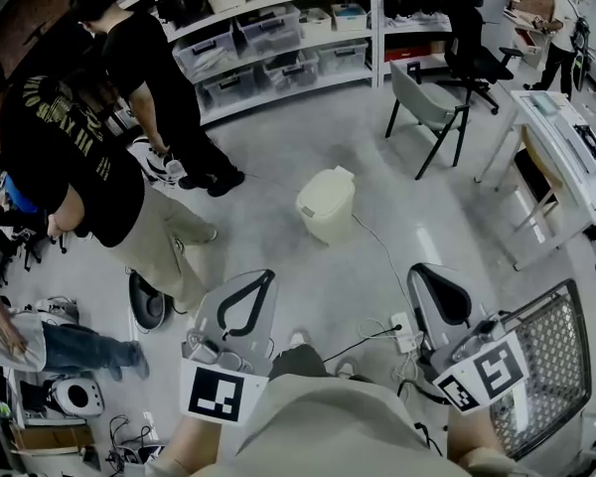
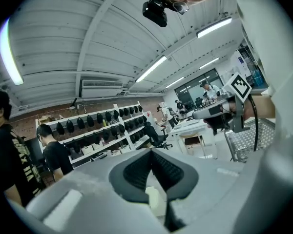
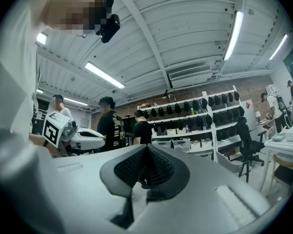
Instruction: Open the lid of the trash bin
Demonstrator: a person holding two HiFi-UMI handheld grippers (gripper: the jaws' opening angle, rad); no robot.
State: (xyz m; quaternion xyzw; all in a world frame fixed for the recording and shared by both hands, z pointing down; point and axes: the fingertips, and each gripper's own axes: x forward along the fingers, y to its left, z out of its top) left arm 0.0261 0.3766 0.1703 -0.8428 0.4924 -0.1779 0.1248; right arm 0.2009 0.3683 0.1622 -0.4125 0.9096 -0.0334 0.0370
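Both grippers shut and empty, bin on the floor ahead with its lid down.

Left gripper (image 1: 265, 282) and right gripper (image 1: 424, 272) were held low near the person's body. On each, the jaw tips were pressed together with nothing between them, and both were well apart from the trash bin (image 1: 326, 205). The bin stood upright on the floor (image 1: 278, 241) between the grippers and the shelving (image 1: 278, 38), lid (image 1: 330, 181) closed. The left gripper view caught only a pale sliver through the gap under the closed tips, likely the bin, with the rest blocked by the gripper body. Couldn't make out a pedal or hinge. A cable (image 1: 386, 259) ran past the bin toward a power strip (image 1: 405, 332). The wire basket (image 1: 551, 366) at right and a bent-over bystander (image 1: 79, 167) at left were cut off by the frame edges.
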